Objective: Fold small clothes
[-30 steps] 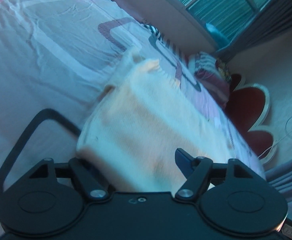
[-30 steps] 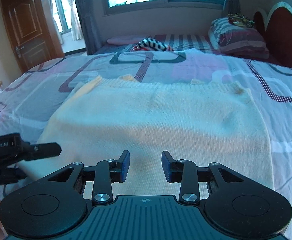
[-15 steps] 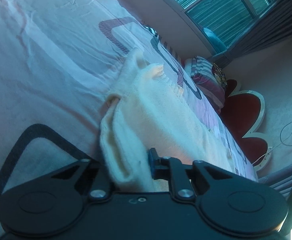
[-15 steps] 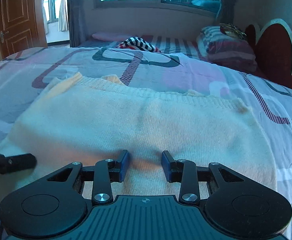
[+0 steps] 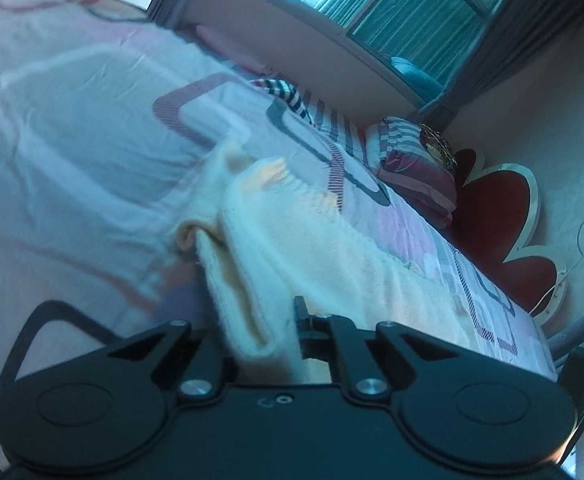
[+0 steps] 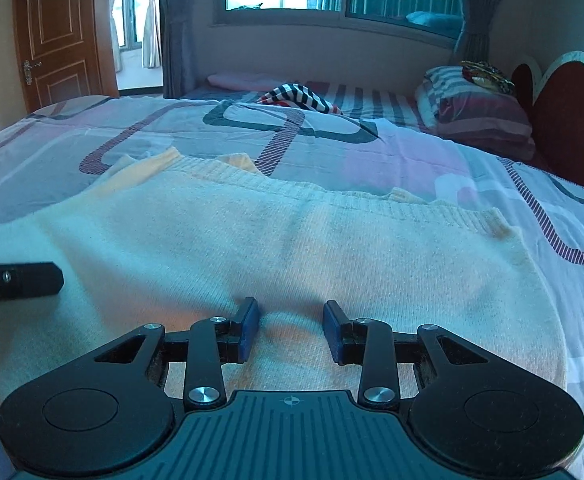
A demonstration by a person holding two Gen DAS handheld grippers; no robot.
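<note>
A cream knitted garment lies spread flat on the bed, its ribbed hem toward the window. My right gripper is open, its blue-padded fingers resting on the near edge of the knit with a small bump of cloth between them. My left gripper is shut on the garment's left near edge, which bunches up between the jaws; its left finger is hidden by the cloth. The left gripper's finger shows at the left edge of the right wrist view.
The bed has a patterned pink and grey sheet. A black-and-white striped cloth and a striped pillow lie at the far side, by a red flower-shaped headboard. A window wall and a wooden door stand beyond.
My left gripper closed on the garment's edge and has lifted and tilted, gathering the cloth. My right gripper came lower and closer onto the near edge and stays open.
</note>
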